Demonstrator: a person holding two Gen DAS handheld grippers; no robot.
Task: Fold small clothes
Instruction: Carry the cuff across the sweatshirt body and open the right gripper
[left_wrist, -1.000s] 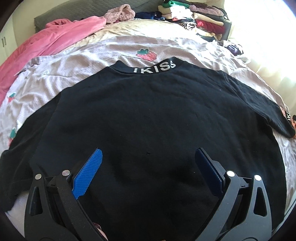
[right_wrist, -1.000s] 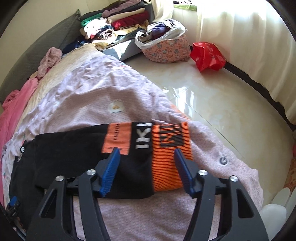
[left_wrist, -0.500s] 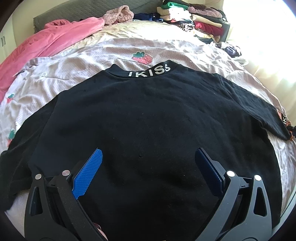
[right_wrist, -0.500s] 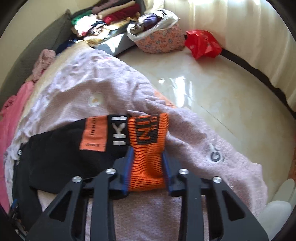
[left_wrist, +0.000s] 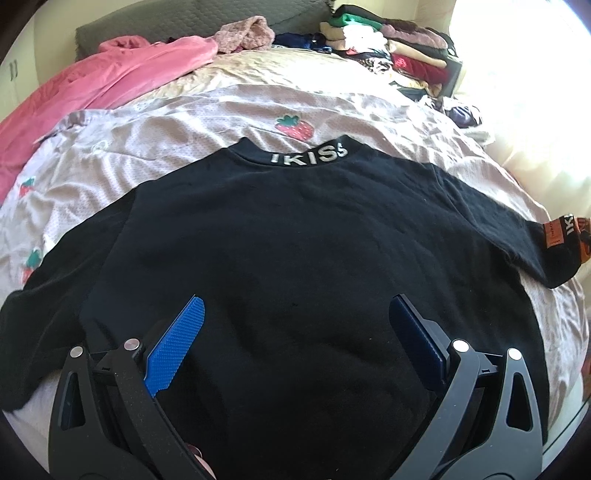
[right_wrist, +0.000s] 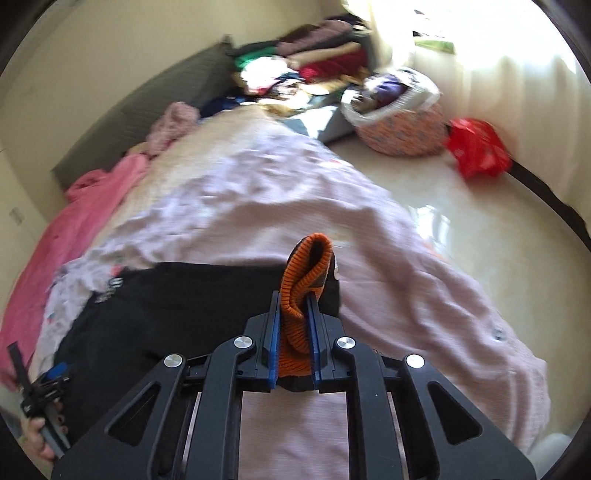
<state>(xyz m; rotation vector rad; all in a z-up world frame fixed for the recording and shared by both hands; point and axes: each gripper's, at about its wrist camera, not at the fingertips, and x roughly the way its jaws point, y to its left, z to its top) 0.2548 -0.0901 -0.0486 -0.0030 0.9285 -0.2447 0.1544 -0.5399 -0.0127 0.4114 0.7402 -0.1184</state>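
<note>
Black sweatshirt (left_wrist: 295, 240) flat on bed, orange cuff (right_wrist: 306, 280) pinched in right hand-held gripper (right_wrist: 293, 332); left hand-held gripper (left_wrist: 295, 314) spread wide; clothes-stuffed floral basket (right_wrist: 402, 133) beyond.

right tongs (right_wrist: 294, 317) clamped on orange cuff (right_wrist: 304, 280) | black sweater (right_wrist: 177, 299) on pink bedspread (right_wrist: 258, 206)

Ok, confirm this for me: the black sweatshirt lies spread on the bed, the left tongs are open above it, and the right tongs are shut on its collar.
Not the collar. The right wrist view shows the right tongs shut on the orange cuff of the black sweatshirt. Its collar lies untouched. The rest holds: it lies spread on the bed, left tongs open above it.
</note>
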